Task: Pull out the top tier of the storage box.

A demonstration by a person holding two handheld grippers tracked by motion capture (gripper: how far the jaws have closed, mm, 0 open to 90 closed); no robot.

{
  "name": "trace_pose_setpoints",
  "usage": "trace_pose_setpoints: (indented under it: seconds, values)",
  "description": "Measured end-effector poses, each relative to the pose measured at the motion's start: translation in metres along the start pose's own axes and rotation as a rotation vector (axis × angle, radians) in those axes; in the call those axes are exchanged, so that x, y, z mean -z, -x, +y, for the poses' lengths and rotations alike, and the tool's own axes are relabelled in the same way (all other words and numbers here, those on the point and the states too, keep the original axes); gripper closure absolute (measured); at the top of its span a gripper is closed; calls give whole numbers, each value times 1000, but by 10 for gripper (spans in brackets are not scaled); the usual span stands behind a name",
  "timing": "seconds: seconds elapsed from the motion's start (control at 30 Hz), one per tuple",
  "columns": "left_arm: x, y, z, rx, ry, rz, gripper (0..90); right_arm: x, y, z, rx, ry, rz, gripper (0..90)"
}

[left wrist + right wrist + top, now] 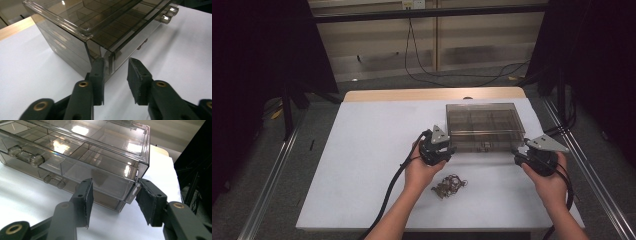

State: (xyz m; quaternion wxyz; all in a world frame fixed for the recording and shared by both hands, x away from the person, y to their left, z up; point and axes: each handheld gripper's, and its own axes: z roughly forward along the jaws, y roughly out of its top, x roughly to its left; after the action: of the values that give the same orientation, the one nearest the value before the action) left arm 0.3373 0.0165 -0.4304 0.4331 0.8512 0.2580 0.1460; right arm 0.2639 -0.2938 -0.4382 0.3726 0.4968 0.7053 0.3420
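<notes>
A smoky clear plastic drawer box stands on the white table cover, right of centre. My left gripper is at its near left corner. In the left gripper view that corner lies between the jaws of the left gripper: one pad rests by the side wall, the other stands apart from the front. My right gripper is at the near right corner. In the right gripper view the right gripper straddles the corner of a slightly pulled-out drawer, with a gap at the left pad.
A small tangle of brownish bits lies on the cover near the front, between my forearms. Round drawer knobs stick out of the box's front. Black frame posts stand left and right of the table, and cables run across the floor behind.
</notes>
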Motion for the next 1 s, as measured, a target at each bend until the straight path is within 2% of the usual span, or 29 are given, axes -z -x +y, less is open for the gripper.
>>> trace_pose_setpoints:
  seconds: [0.07,0.3,0.37,0.47,1.0]
  values:
    - [0,-1,0,14,6,-2,738,1,2,-1,-9,3,6,506]
    - [1,0,0,15,-5,1,765,0,2,-1,-14,6,7,509]
    - [2,-1,0,8,-7,3,767,1,2,-1,-14,3,8,513]
    - [2,1,0,16,-6,-3,768,2,4,-1,-40,-1,21,521]
    - [7,5,-3,8,-16,-18,775,9,4,-2,-55,-7,42,533]
